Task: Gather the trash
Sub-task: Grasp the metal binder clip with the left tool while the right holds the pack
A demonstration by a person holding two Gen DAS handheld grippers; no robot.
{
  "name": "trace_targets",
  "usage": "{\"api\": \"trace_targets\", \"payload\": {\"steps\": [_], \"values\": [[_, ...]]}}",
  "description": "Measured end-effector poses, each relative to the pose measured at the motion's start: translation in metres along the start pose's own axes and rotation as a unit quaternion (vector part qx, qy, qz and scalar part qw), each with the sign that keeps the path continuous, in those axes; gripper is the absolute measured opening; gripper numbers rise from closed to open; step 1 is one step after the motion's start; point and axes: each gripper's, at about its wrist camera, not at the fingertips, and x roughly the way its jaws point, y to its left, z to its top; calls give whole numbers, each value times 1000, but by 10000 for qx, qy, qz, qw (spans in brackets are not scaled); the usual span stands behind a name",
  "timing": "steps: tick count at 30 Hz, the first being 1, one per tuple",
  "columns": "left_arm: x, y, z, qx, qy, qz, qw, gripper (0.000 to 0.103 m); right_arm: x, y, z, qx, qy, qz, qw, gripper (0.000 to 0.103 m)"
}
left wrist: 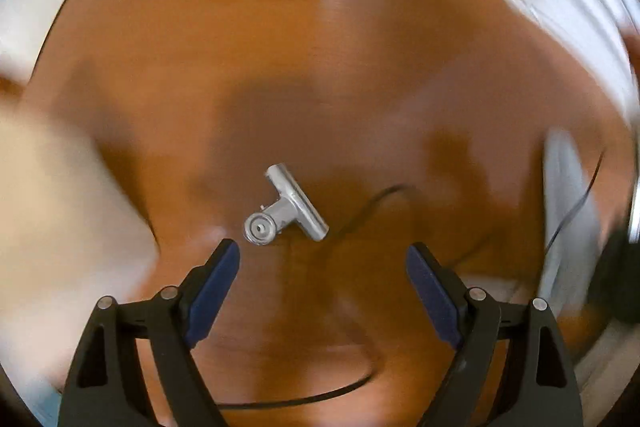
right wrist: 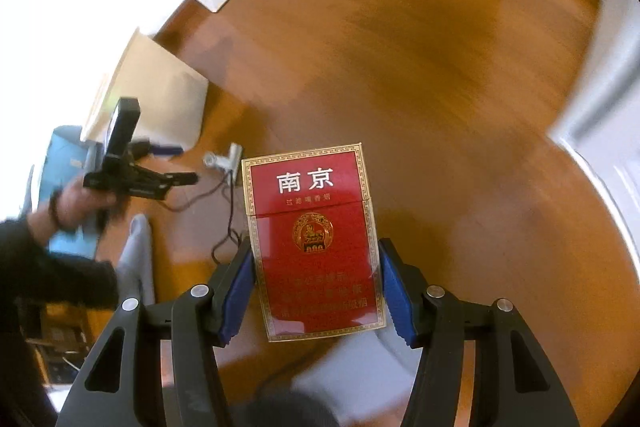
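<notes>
Cigarette pack (right wrist: 316,247), red with gold fret border, sitting clamped between the blue pads (right wrist: 394,297) of the right gripper (right wrist: 316,291), held upright by its two narrow sides, lower half between the fingers and flip-top end pointing away. Reading in white on the lid: 南京, with a smaller line of characters beneath, too fine to make out. Showing a round gold emblem at mid-face and gold warning text below, blurred. Looking crisp and uncrushed, lid seam closed.

Spreading wide and gripping nothing: left gripper (left wrist: 322,259), its dark blue pads (left wrist: 214,287) well apart above the wooden floor (left wrist: 320,47). Lying just ahead of the fingertips, nearer the left one: metal bulldog clip (left wrist: 286,205), silver, round handle end toward the gripper, flat on the boards. Trailing nearby: thin black cable (left wrist: 372,207), curving off right.

Appearing again in the right wrist view: the clip (right wrist: 224,161) to the left of the pack, the left gripper (right wrist: 168,167) in a hand (right wrist: 78,203) close beside it, a cardboard sheet (right wrist: 160,91) and something blue (right wrist: 66,163) behind. Stretching ahead of the pack: open orange-brown floor (right wrist: 440,67), bounded by white walls or skirting (right wrist: 600,155) at right and far left.
</notes>
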Motion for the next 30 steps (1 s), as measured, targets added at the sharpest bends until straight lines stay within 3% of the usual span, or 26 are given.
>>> {"api": "trace_targets", "payload": {"steps": [3,5,7,9,14,20,24,25,28,30], "values": [[20,9,9,571,105,248,9980,86,-41,-19,-28,116,105,-257,9995,61],[39,14,16,883,71,380,9953,86,-63,-35,-46,277,9,-322,9991,61],[68,16,19,1242,309,416,9909,85,-72,-44,-54,469,-156,-322,9983,62],[94,15,20,1427,485,423,9877,81,-63,-52,-59,641,-263,-263,9972,62],[143,2,15,1880,796,591,9772,55,-27,-68,-66,896,-321,97,9954,62],[184,-2,20,2236,986,818,9662,54,-13,-78,-62,1004,-527,396,9928,62],[201,4,27,2146,990,569,9700,41,-14,-87,-71,1149,-611,441,9905,62],[203,7,25,2122,1009,488,9708,28,-15,-89,-74,1190,-617,442,9900,62],[208,6,29,2020,1052,500,9724,26,-15,-86,-76,1279,-619,399,9891,62],[209,4,30,1759,976,365,9789,26,-18,-84,-79,1351,-640,398,9880,62]]}}
